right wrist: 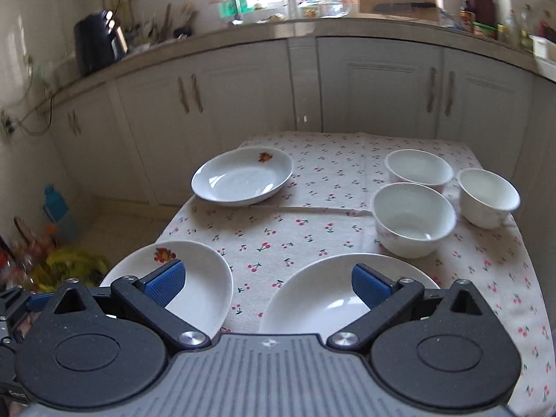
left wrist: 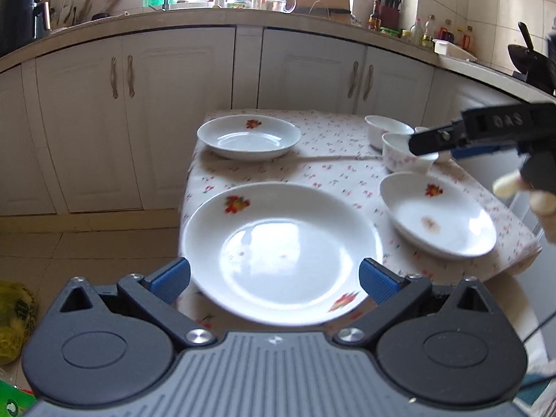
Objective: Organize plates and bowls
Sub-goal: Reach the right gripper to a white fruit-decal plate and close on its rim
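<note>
Three white fruit-print plates lie on the cherry-print tablecloth (left wrist: 333,170). The near-left plate (left wrist: 281,243) (right wrist: 198,278) overhangs the table's left corner and lies between the wide-apart fingers of my open left gripper (left wrist: 274,279). A second plate (left wrist: 438,215) (right wrist: 323,299) sits near right, and a third plate (left wrist: 248,137) (right wrist: 239,179) far left. Three white bowls cluster at the far right: back bowl (right wrist: 418,168), front bowl (left wrist: 399,160) (right wrist: 413,219), right bowl (right wrist: 488,196). My right gripper (right wrist: 269,285) (left wrist: 427,142) hovers open above the two near plates, holding nothing.
White cabinets (left wrist: 139,121) and a cluttered counter (left wrist: 243,14) run behind the table. A yellow bag (left wrist: 14,319) (right wrist: 73,267) and a blue bottle (right wrist: 57,208) stand on the floor to the left. A person's hand (left wrist: 542,201) holds the right gripper.
</note>
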`<state>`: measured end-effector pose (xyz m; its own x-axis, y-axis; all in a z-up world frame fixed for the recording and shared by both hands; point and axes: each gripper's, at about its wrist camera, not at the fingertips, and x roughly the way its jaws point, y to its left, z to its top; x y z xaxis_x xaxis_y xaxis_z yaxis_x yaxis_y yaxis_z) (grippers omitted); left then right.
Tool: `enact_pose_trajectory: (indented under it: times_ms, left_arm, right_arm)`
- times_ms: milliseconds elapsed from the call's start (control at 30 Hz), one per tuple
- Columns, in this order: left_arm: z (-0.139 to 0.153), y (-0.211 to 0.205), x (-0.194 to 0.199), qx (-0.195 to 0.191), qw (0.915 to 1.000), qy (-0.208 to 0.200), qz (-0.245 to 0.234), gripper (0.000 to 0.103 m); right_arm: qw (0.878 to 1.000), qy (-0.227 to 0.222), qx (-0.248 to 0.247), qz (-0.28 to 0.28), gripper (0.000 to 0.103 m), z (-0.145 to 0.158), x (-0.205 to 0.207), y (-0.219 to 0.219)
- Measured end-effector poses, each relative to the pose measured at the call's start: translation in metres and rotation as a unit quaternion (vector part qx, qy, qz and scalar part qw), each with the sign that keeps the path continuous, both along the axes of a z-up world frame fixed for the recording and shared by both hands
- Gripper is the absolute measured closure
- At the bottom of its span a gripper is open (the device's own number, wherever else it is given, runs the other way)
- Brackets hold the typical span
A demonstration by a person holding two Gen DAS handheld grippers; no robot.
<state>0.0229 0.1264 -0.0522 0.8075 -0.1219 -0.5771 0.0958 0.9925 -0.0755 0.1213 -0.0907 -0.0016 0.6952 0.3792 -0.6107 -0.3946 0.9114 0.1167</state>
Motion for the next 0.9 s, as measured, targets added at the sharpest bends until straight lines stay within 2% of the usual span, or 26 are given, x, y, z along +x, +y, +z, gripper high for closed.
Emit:
enact_pose_trajectory:
  times_ms: [200,333,467,633,900]
  left_arm:
    - [-0.016,0.014,-0.009,0.016,0.9989,0.001,-0.043,0.001]
    - [-0.027,0.026,-0.004,0.008,0.9991,0.006,-0.041,0.0]
    - [-0.032,0.037,-0.001,-0.016,0.9979,-0.004,-0.062,0.001]
    - [-0.035,0.04,-0.005,0.003,0.9937,-0.013,-0.111,0.001]
    - [-0.041,0.039,0.008,0.016,0.988,-0.012,-0.153,0.001]
  right_arm:
    - [0.999,0.011,-0.017,0.045,0.0,-0.009,0.016,0.027]
    - [0.996,0.028,-0.023,0.076,0.0,-0.019,0.026,0.044]
    - [0.993,0.044,-0.034,0.103,0.0,-0.027,0.031,0.059]
    - [0.99,0.052,-0.054,0.116,0.0,-0.035,0.039,0.072]
    - [0.984,0.084,-0.066,0.14,0.0,-0.053,0.058,0.087]
